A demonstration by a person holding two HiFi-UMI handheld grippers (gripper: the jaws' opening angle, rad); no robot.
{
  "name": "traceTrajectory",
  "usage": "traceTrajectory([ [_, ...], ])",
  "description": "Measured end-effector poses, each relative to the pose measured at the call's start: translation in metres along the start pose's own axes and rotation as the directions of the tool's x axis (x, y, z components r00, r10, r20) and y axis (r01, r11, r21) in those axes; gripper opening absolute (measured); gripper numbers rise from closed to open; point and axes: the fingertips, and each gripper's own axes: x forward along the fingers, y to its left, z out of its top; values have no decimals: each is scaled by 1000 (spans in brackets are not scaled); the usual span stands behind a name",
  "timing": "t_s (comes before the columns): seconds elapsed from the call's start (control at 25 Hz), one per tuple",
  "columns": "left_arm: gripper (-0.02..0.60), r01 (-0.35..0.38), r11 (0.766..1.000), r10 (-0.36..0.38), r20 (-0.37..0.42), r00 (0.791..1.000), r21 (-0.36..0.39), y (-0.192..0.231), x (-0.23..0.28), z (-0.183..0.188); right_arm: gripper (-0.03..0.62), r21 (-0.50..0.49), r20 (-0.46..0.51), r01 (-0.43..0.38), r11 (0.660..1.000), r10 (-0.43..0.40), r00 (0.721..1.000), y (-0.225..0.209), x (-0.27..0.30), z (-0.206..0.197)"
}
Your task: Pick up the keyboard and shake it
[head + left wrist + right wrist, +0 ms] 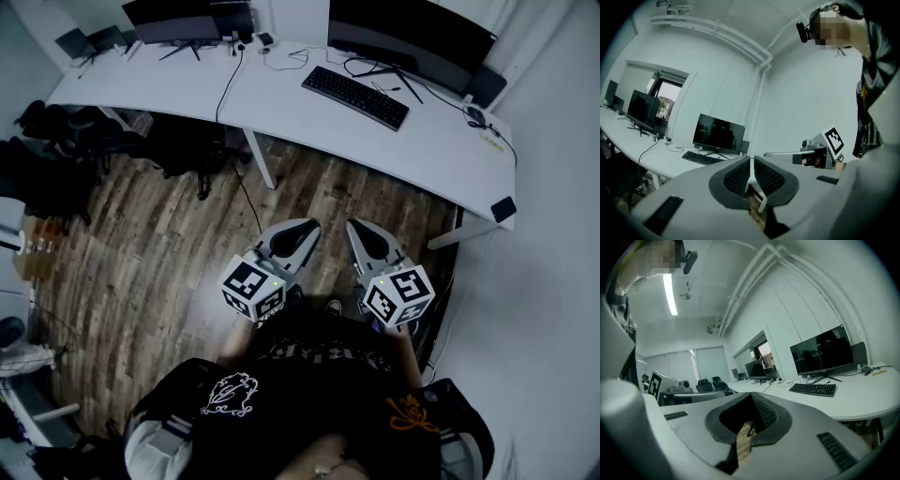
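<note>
Though far from left tongs (pixel 306 229), right tongs (pixel 359 231) (shut) — keyboard (pixel 355 97) ahead.

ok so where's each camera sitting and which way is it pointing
Head view: on the person's head, facing steeply down at the floor, desk and keyboard; shows left gripper, right gripper and torso.
Left gripper view: on the left gripper, looking along its shut fingers at the desk; right gripper and torso at right.
Right gripper view: on the right gripper, along its shut fingers at the desk; left gripper at left.
Shared: both gripper views show the keyboard before one monitor.
</note>
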Motion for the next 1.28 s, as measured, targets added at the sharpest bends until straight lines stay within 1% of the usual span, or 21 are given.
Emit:
traceTrajectory([
  [0.32,38,-21,1000,21,8,1000,5,-18,13,-5,11,5,4,14,1000,-14,1000,-22,-26,-6],
  [0.52,38,-24,1000,24,-4,1000,14,-32,21,-8,11,12,18,17,1000,-17,1000,-29,-41,-6],
  [0.72,38,-29,999,30,-14,999,18,-47,28,-15,11,-31,11,28,999,-28,1000,-35,-58,-15],
  [0.88,38,-43,999,43,-28,999,14,-54,28,-23,11,-11,0,31,999,-31,1000,-43,-65,-25],
  [1.04,38,-56,998,57,-44,997,17,-54,28,-26,11,21,1,32,999,-33,999,-49,-67,-31],
  [1.16,38,-68,997,69,-45,997,21,-47,28,-23,11,51,1,28,998,-28,1000,-54,-62,-33],
  [1.28,38,-75,997,76,-42,996,19,-38,31,-21,11,60,2,29,998,-29,1000,-59,-55,-32],
])
